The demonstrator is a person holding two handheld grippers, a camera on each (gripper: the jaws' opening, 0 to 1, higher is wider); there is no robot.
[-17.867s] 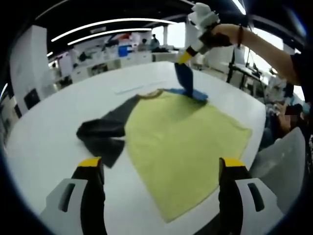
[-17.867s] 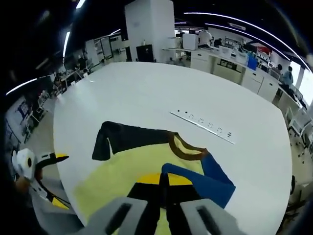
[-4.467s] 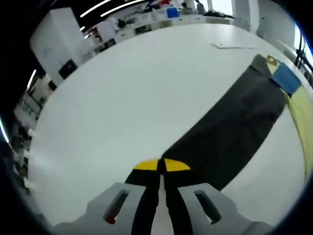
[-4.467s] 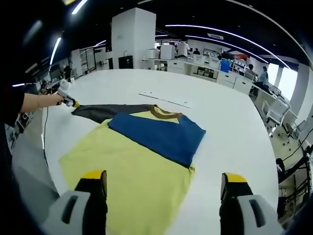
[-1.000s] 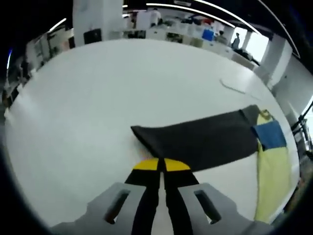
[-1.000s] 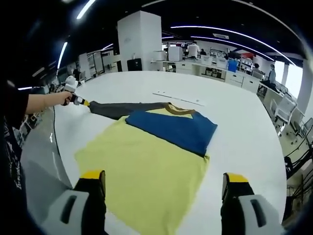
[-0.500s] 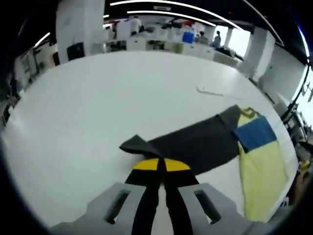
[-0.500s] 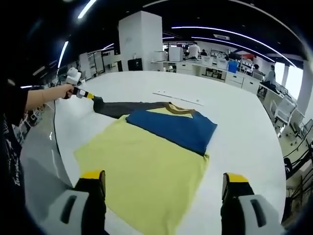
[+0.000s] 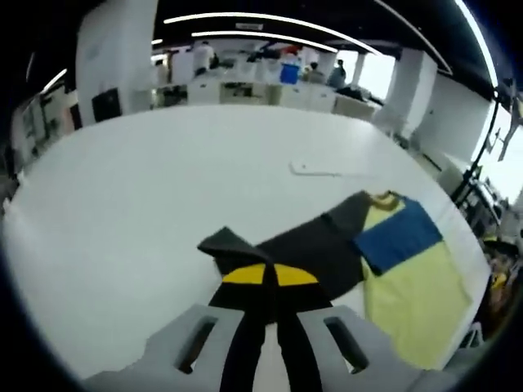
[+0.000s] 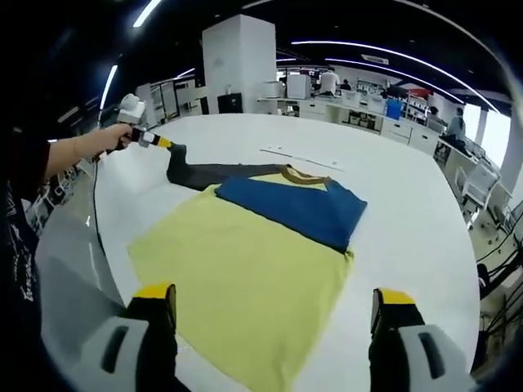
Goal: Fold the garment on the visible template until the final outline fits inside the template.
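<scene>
A yellow shirt point(image 10: 245, 269) lies flat on the white table point(image 10: 409, 188). Its blue sleeve point(image 10: 290, 208) is folded across the chest below the brown collar point(image 10: 304, 175). The dark grey sleeve point(image 10: 208, 173) stretches toward the far left, and its end is lifted off the table. My left gripper point(image 10: 163, 144) is shut on that sleeve end, held by a hand point(image 10: 114, 139). In the left gripper view the dark sleeve point(image 9: 302, 249) runs from my shut left gripper point(image 9: 263, 276) to the yellow body point(image 9: 413, 298) and blue sleeve point(image 9: 399, 235). My right gripper point(image 10: 274, 306) stands open above the shirt's near hem, holding nothing.
A thin white strip point(image 10: 298, 158) lies on the table beyond the collar; in the left gripper view this white strip point(image 9: 315, 169) shows too. Desks, cabinets and people stand far behind the table. The table edge point(image 10: 73, 269) curves close on the left.
My left gripper has lifted the dark sleeve's end and carried it in toward the shirt body, so the sleeve is shorter and bunched. The right gripper has stayed still and open.
</scene>
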